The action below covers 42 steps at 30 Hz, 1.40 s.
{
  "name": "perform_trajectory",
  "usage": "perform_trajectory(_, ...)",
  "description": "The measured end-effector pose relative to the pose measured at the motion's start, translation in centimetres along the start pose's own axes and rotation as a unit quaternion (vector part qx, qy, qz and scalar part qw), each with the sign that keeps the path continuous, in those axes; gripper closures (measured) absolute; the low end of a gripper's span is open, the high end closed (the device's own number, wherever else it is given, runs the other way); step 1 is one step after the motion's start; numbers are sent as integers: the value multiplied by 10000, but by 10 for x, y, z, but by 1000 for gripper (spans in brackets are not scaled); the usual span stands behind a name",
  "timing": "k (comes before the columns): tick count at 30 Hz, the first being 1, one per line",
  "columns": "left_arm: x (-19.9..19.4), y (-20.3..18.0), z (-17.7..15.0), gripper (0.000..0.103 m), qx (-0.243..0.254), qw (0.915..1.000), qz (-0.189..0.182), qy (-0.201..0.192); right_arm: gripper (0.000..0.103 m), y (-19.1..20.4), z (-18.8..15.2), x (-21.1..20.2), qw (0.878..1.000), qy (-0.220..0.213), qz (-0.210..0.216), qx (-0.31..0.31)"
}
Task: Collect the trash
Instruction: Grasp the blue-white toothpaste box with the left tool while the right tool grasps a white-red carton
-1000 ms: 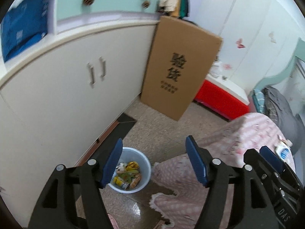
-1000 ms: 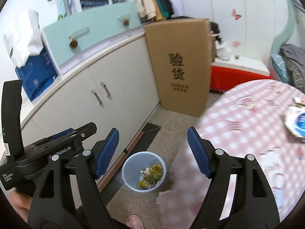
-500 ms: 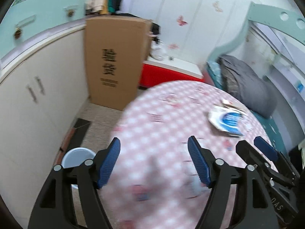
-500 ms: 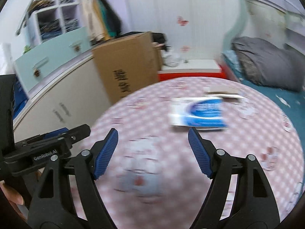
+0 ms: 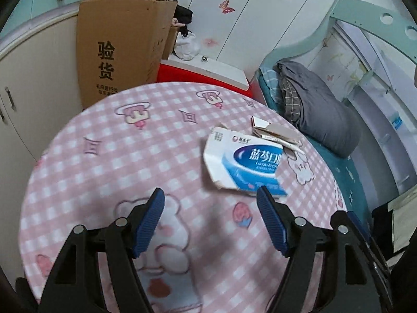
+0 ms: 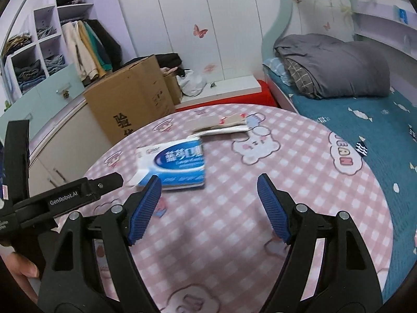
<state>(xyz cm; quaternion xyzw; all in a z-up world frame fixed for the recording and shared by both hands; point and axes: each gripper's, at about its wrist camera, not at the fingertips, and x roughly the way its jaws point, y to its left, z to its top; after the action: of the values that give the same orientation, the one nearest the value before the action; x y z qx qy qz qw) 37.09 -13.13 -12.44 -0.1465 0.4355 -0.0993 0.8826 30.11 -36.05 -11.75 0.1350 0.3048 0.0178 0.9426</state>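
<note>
Partly hidden: blue-white box [image 5: 245, 164] corner behind left hand-held gripper [image 5: 211, 206] pad.

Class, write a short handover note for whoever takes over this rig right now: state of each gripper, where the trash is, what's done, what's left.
Left gripper: open, empty, above the round checked table.
Right gripper: open, empty, above the same table.
Trash: a torn blue-and-white box lies flat mid-table; flattened tan card and paper pieces lie just beyond it, toward the bed.
Done: nothing picked from the table that these views show.
Left: grip the box, then the card pieces, and bin them. No bin is in view.
</note>
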Motion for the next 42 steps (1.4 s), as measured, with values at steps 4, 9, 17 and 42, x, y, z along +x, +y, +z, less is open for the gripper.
perform_trajectory(4,22,-7,5,31,-116,9999,-53,28,28,-9,8,12,10000,-27,11,-20)
perform_trajectory(9,51,0,11,32,-635,9967,-435,259,27,-12,14,29,9997,28,-85,-213)
perform_trajectory(17,78,6,21,87,-985,9900,-909,441,27,0,18,50,9975,130,-259,-647)
perform_trajectory(42,-16,27,69,101,-141,9736,458,-2232,24,60,54,162,9454,447,-620,-3168)
